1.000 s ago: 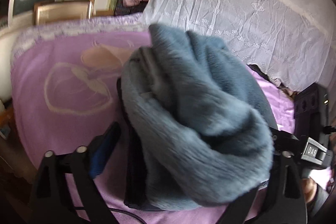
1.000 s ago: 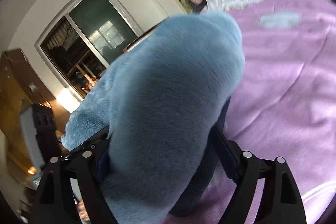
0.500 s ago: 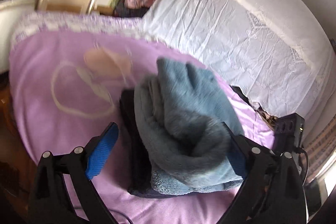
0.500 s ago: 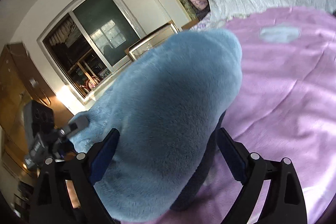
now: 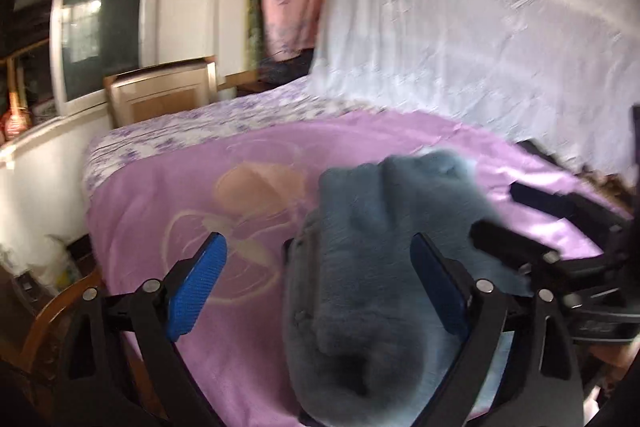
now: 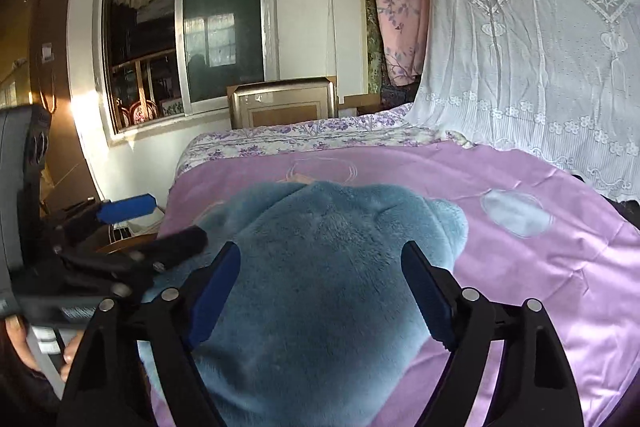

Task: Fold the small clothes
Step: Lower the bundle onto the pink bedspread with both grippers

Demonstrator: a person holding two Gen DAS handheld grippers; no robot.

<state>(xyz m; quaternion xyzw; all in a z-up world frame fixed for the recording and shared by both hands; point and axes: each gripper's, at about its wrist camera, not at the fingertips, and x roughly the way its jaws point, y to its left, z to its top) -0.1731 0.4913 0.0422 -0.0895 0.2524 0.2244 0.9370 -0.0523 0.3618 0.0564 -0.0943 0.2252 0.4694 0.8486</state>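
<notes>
Folded blue fleece [image 6: 320, 291] lies between the spread right gripper [image 6: 320, 291], left gripper [image 5: 316, 287] released

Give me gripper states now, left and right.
Left gripper: jaws open, gripping nothing.
Right gripper: jaws open around the blue fleece garment, not clamped.

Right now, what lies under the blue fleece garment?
Under the blue fleece garment a dark garment edge shows, resting on the purple blanket. The rest is covered.
</notes>
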